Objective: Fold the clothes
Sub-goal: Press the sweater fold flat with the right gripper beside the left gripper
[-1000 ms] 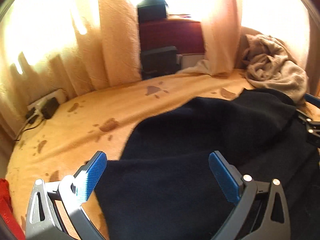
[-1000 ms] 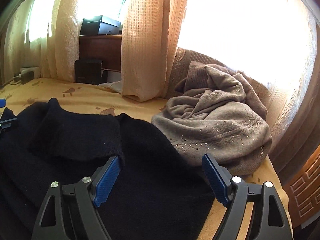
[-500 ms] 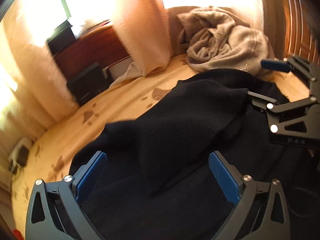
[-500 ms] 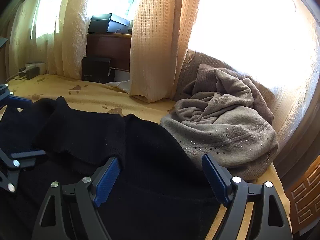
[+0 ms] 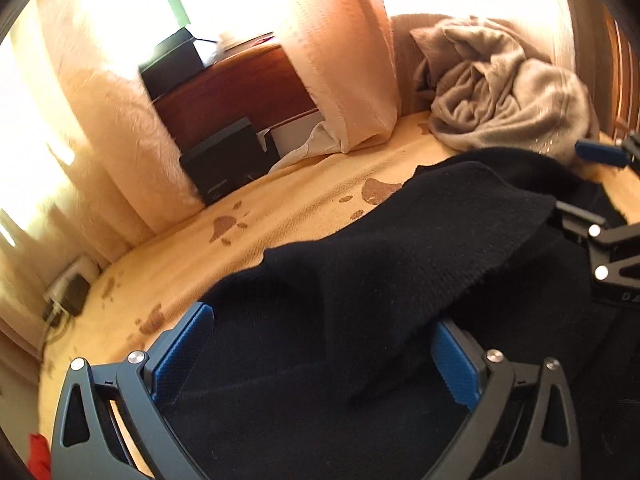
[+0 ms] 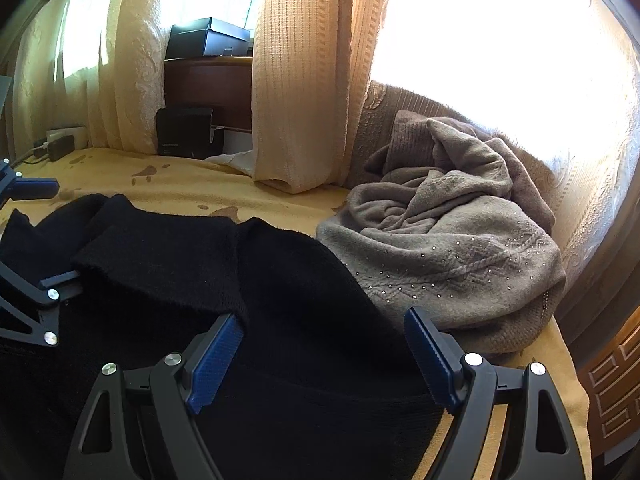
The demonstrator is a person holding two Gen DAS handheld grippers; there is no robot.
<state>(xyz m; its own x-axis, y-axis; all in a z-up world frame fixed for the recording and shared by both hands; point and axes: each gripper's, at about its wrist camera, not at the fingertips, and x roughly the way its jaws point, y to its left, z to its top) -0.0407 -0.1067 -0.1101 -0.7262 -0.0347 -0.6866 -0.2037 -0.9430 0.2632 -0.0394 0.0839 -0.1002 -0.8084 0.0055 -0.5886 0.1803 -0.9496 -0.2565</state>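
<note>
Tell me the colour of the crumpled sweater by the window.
Greyish-beige sweater with small sparkly studs; clearest in the right wrist view.

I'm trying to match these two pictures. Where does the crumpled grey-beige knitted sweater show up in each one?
Left wrist view: the crumpled grey-beige knitted sweater lies upper right, beyond the black knitted garment.
Right wrist view: it lies centre right, just past the right claw, beside the black garment.
Shared landmark: the hanging cream curtain panel, just left of the sweater in both.
</note>
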